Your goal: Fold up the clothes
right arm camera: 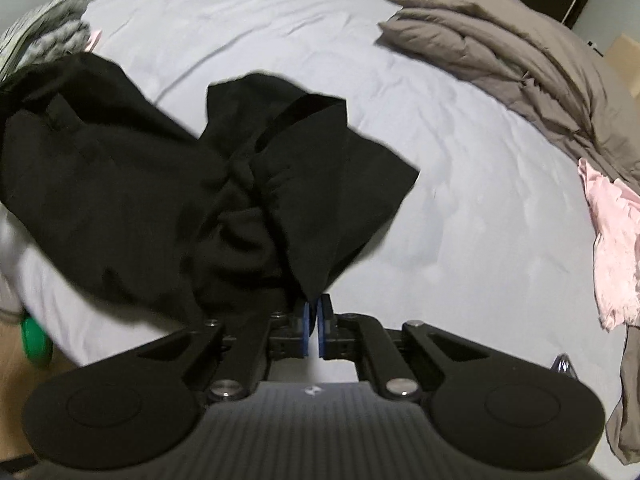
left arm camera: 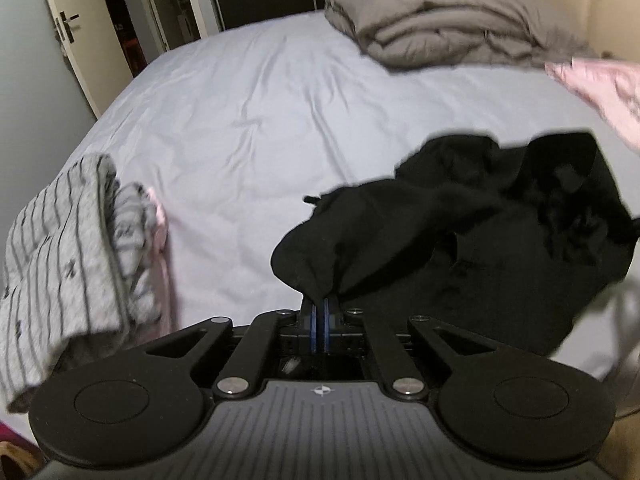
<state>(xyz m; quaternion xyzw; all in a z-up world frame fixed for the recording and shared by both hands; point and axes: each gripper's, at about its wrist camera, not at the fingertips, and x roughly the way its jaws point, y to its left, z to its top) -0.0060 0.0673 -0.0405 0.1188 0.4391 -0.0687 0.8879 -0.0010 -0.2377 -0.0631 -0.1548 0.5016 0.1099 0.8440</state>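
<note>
Both grippers, left [left arm camera: 320, 304] and right [right arm camera: 314, 304], pinch a black garment [left arm camera: 480, 216] above the pale-sheeted bed [left arm camera: 240, 100].

Wide open sheet across the middle of the bed [left arm camera: 248, 120]. Blocked far side by folded grey duvet [left arm camera: 440, 28], left by striped grey pile [left arm camera: 68, 248], right by pink garment [right arm camera: 616, 240], near edge by black garment [right arm camera: 168, 184].

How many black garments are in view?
1: the black garment hangs bunched over the bed, pinched by left gripper and right gripper. Folds may hide more.
</note>
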